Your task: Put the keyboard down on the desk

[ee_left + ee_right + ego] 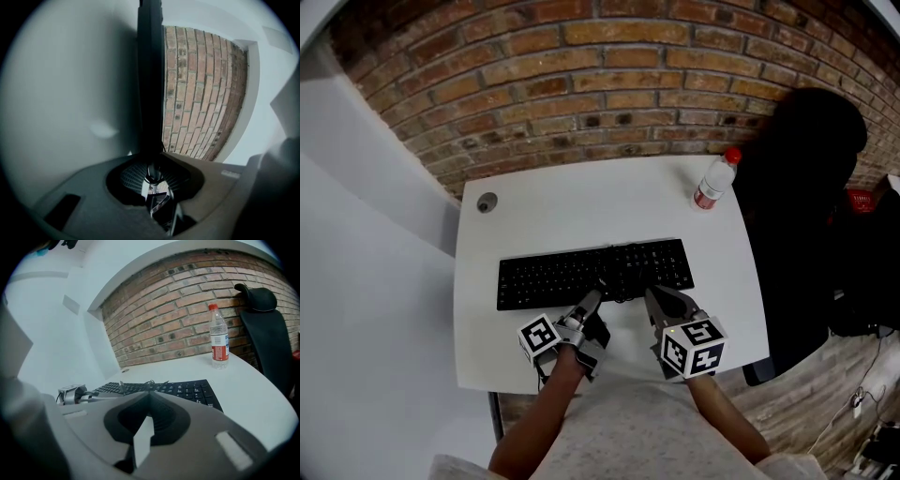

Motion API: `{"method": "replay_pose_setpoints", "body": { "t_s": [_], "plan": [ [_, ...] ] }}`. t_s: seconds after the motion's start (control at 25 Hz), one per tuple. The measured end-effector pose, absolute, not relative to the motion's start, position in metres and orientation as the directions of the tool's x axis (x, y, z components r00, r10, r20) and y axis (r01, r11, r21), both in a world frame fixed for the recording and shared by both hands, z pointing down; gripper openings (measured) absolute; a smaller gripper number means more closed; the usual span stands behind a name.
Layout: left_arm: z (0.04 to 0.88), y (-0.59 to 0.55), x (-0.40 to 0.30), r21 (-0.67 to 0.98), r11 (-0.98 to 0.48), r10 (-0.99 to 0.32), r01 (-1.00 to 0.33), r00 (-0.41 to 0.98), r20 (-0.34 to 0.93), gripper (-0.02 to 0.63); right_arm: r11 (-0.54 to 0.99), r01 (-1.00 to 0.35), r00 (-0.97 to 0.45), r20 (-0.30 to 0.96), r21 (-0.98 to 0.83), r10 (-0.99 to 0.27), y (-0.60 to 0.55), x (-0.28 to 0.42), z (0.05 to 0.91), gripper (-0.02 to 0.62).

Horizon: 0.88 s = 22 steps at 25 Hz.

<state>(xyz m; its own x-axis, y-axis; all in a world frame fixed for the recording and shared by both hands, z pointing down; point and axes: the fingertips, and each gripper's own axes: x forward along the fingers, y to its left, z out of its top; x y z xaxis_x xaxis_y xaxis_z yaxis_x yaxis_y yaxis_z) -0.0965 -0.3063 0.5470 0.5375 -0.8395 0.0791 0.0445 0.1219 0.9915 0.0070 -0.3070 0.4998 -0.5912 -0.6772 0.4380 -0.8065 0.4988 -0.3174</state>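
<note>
The keyboard point(581, 272) lies flat on the white surface point(581, 202), its long side running left to right and its near edge turned toward me. Both my grippers sit at that near edge, close together.

My left gripper point(594, 298) is rolled onto its side. In its own view the keyboard shows only as a dark upright band point(150, 93), with the surface to one side and the brick wall point(197, 93) to the other. The band runs straight down into the narrow gap between the jaws. They look pinched on the keyboard's edge, though the contact point is dark and I can't make out the pads themselves.

My right gripper point(656, 298) is upright with its jaws drawn together to a point point(149, 392) and nothing between them. Its body hides the strip of keyboard just past the tips, so I can't tell whether they touch it. Only the right-hand keys point(192, 390) show clearly.

A water bottle point(713, 181) with a red cap stands near the far right corner of the surface, well apart from the keyboard. A black chair point(806, 216) stands beyond the right edge, partly cut off.
</note>
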Motion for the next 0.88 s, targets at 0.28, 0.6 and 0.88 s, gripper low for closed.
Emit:
{"method": "replay_pose_setpoints", "body": {
  "t_s": [0.28,0.6,0.88],
  "plan": [
    [0.551,-0.305,-0.099,0.98,0.18,-0.856,0.083,0.504,0.114,0.106,0.497,-0.804,-0.595,0.432,-0.328,-0.678,-0.301,0.007,0.499,0.008],
    [0.561,-0.302,-0.102,0.962,0.255,-0.862,0.094,0.473,0.182,0.147,0.491,-0.804,-0.595,0.425,-0.336,-0.683,-0.294,0.009,0.501,0.008],
    [0.566,-0.3,-0.102,0.947,0.31,-0.864,0.08,0.44,0.246,0.16,0.492,-0.803,-0.595,0.417,-0.336,-0.687,-0.294,0.009,0.501,0.008]
  ]
}}
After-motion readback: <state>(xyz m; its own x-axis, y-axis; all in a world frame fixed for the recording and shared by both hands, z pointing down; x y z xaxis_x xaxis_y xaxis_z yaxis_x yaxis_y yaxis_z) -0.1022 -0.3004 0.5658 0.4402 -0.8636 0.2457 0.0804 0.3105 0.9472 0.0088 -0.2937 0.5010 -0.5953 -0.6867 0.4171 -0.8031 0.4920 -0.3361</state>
